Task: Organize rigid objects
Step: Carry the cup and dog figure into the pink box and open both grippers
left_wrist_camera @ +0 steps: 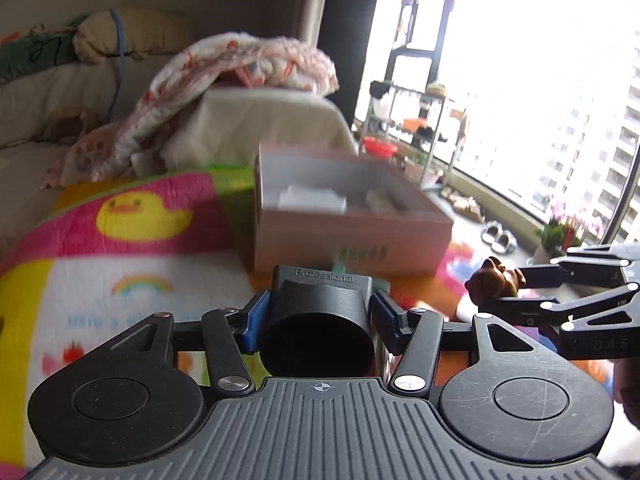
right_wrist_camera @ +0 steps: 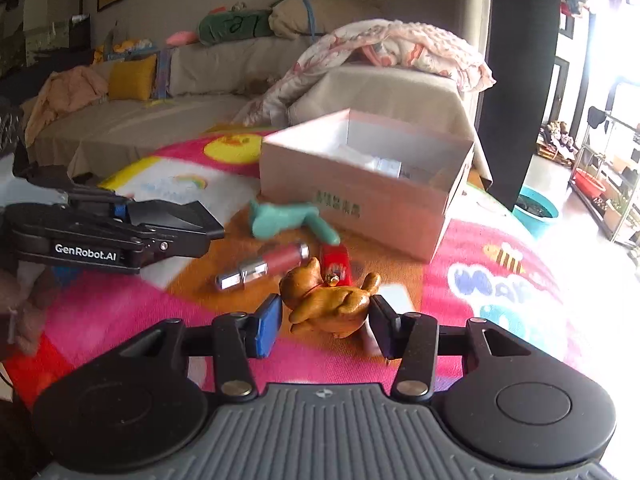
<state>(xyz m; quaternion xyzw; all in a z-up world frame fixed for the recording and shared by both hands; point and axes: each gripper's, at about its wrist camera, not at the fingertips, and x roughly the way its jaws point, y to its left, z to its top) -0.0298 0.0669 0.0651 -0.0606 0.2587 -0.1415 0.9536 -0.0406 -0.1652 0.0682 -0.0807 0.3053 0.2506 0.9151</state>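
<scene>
We're clamping the black nozzle [left_wrist_camera: 320, 316] in the left gripper [left_wrist_camera: 318, 320], both pads pressing its sides, held off the colourful blanket [left_wrist_camera: 120, 248]. We're gripping the brown bear figurine [right_wrist_camera: 328, 300] in the right gripper [right_wrist_camera: 326, 320], pads tight on both ends. The open cardboard box [right_wrist_camera: 360, 196] is sitting just beyond. Lying on the blanket near the box: teal toy [right_wrist_camera: 288, 218], lip gloss tube [right_wrist_camera: 264, 266], red item [right_wrist_camera: 336, 264].
</scene>
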